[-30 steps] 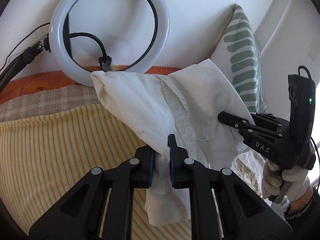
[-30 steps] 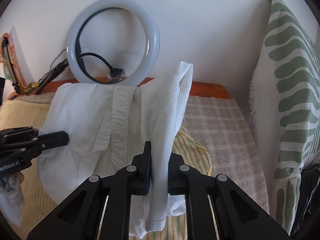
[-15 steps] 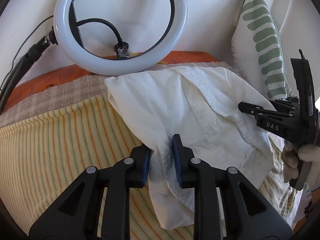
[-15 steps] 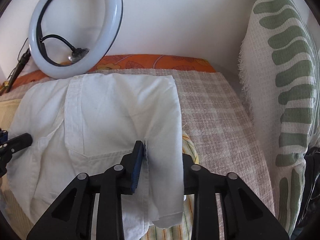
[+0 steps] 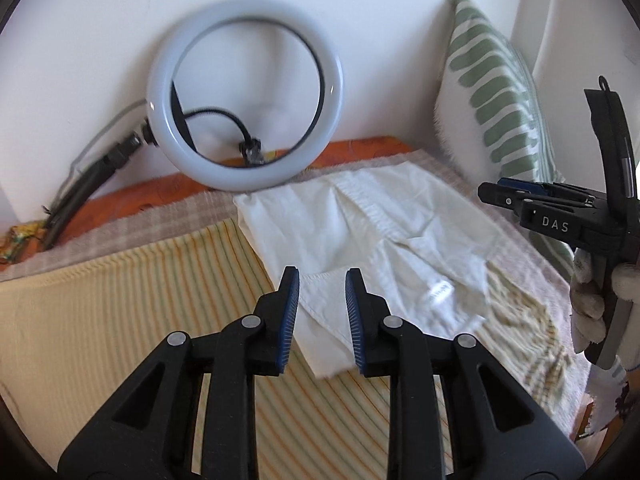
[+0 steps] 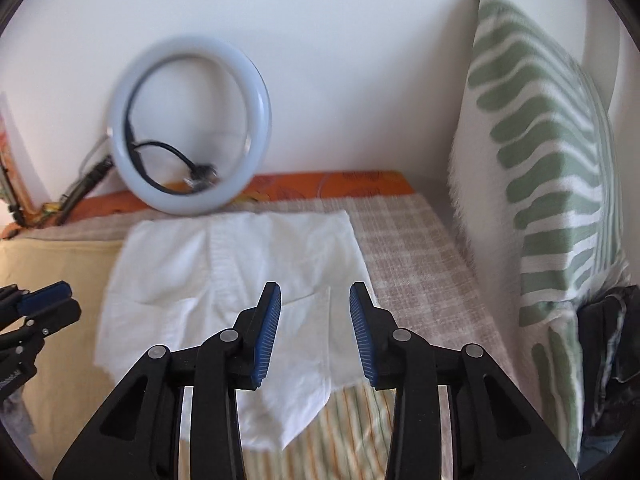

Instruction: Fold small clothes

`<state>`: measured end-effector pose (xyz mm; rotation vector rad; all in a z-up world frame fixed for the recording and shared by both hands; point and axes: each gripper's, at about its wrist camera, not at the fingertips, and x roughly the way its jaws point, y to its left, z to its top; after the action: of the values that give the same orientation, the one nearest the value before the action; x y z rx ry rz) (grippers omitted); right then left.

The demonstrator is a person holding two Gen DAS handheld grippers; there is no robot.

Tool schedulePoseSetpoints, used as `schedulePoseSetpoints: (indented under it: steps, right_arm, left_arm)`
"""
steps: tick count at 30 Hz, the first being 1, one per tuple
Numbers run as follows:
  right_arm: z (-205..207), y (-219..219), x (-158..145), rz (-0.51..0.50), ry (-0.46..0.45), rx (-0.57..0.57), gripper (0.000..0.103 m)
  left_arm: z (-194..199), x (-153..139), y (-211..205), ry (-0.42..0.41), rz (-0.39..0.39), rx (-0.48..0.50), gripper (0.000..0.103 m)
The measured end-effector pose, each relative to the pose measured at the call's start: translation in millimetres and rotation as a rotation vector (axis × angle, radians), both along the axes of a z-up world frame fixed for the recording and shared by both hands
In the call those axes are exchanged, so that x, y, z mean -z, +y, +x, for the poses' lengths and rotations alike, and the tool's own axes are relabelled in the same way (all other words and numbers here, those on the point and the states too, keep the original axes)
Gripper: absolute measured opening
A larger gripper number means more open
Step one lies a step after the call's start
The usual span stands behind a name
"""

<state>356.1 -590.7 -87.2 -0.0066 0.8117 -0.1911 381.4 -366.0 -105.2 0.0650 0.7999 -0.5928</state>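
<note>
White garment (image 5: 372, 248) lies flat on the bed (image 5: 120, 300), spread across the striped yellow cover and the checked blanket, top edge at 12 o'clock just below the ring light (image 5: 244, 96) leaning on the wall. It looks laid out square so the next fold has straight edges to follow. Left gripper (image 5: 322, 312) hangs over the near-left hem corner, fingers spread, nothing pinched. Right gripper (image 6: 316, 328) hangs over the near-right hem, fingers spread and opening wider, cloth below them, not gripped. Green-striped pillow (image 6: 540, 184) crowds the 3 o'clock side; the garment's right edge sits near it but apart. Open room is mostly toward 9 o'clock on the striped cover. The ring light limits room at 12 o'clock.
</note>
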Motion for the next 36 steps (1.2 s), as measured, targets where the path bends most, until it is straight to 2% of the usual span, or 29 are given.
schedulePoseSetpoints:
  steps: [5, 9, 11, 13, 15, 20, 21, 23, 25, 29, 30, 31, 36]
  right_arm:
    - [-35, 26, -36, -0.016, -0.054, -0.038, 0.034]
    - [-71, 43, -61, -0.028, -0.087, -0.047, 0.034]
    - [-87, 52, -68, -0.040, -0.102, -0.052, 0.035]
    - [-107, 61, -73, -0.043, -0.121, -0.065, 0.042]
    - [-125, 70, -76, -0.052, -0.134, -0.073, 0.042]
    - [-160, 83, -82, -0.036, -0.156, -0.062, 0.043]
    - [-165, 86, -83, -0.041, -0.159, -0.058, 0.046]
    - [-175, 88, -85, -0.044, -0.165, -0.050, 0.050]
    - [-183, 90, -87, -0.047, -0.170, -0.039, 0.061]
    - [-196, 93, -88, -0.047, -0.179, -0.020, 0.070]
    - [-198, 93, -87, -0.045, -0.182, -0.019, 0.077]
    - [-200, 93, -86, -0.046, -0.187, -0.018, 0.079]
    - [-206, 101, -79, -0.074, -0.185, -0.006, 0.080]
  left_arm:
    - [-43, -37, 18, -0.068, -0.010, 0.015, 0.022]
    - [-76, -62, 35, -0.090, -0.024, 0.026, 0.022]
    - [-93, -71, 45, -0.097, -0.026, 0.031, 0.022]
    - [-108, -77, 54, -0.097, -0.036, 0.036, 0.022]
    - [-124, -82, 61, -0.094, -0.043, 0.040, 0.023]
    - [-161, -90, 71, -0.109, -0.054, 0.046, 0.033]
    - [-167, -91, 73, -0.107, -0.054, 0.048, 0.034]
    - [-177, -92, 77, -0.105, -0.062, 0.046, 0.044]
    - [-186, -93, 82, -0.116, -0.070, 0.034, 0.053]
    - [-200, -92, 88, -0.129, -0.068, 0.027, 0.068]
    - [-202, -91, 88, -0.129, -0.063, 0.025, 0.070]
    - [-204, -91, 89, -0.130, -0.059, 0.021, 0.076]
    - [-211, -92, 89, -0.182, -0.016, 0.004, 0.091]
